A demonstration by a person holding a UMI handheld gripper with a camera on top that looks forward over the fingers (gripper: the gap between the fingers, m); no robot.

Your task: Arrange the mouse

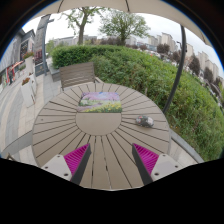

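Note:
A small dark mouse (144,121) lies on the round slatted wooden table (70,125), to the right, beyond my right finger. A patterned rectangular mouse pad (101,100) lies at the far middle of the table. My gripper (111,160) is open and empty above the table's near side, its magenta pads (146,157) wide apart with bare slats between them.
A wooden chair (78,73) stands behind the table at the far left. A dark parasol pole (178,65) rises at the right. A green hedge (150,72) runs behind. A paved terrace (14,110) lies to the left.

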